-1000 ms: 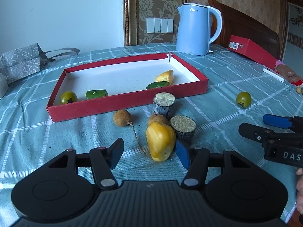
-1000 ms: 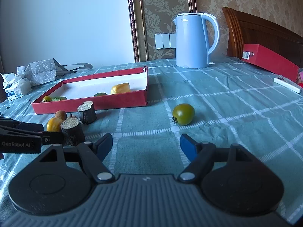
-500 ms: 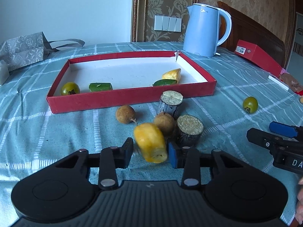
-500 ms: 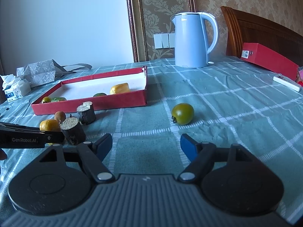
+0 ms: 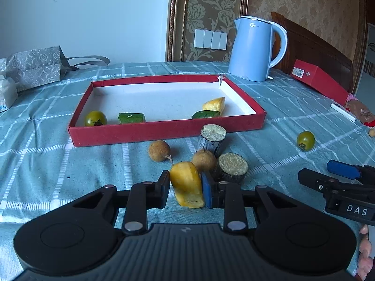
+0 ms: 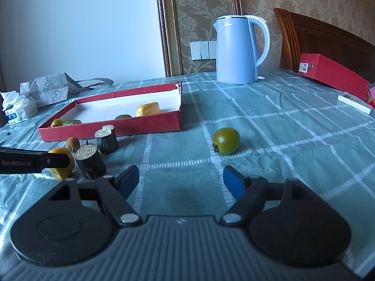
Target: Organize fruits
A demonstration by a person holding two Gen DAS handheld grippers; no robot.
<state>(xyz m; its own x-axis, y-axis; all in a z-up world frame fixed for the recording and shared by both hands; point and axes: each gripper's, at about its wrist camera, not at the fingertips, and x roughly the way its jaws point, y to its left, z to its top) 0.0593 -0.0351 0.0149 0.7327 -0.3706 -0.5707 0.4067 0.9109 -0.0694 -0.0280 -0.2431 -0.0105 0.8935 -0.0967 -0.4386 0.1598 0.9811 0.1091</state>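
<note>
My left gripper is shut on a yellow fruit piece, both pads pressing its sides just above the cloth. Behind it lie two brown longans and two dark sugarcane stubs. The red tray beyond holds a green tomato, two green pieces and a yellow piece. My right gripper stands open over bare cloth with nothing between its fingers. A loose green tomato sits a little ahead of it, slightly to the right.
A blue kettle stands behind the tray. A red box and a white remote lie at the right edge. A grey gift bag and a tissue pack sit at the far left.
The left jaws have closed from wide open onto the yellow fruit piece, which now leans between the pads. The right gripper has kept still.
</note>
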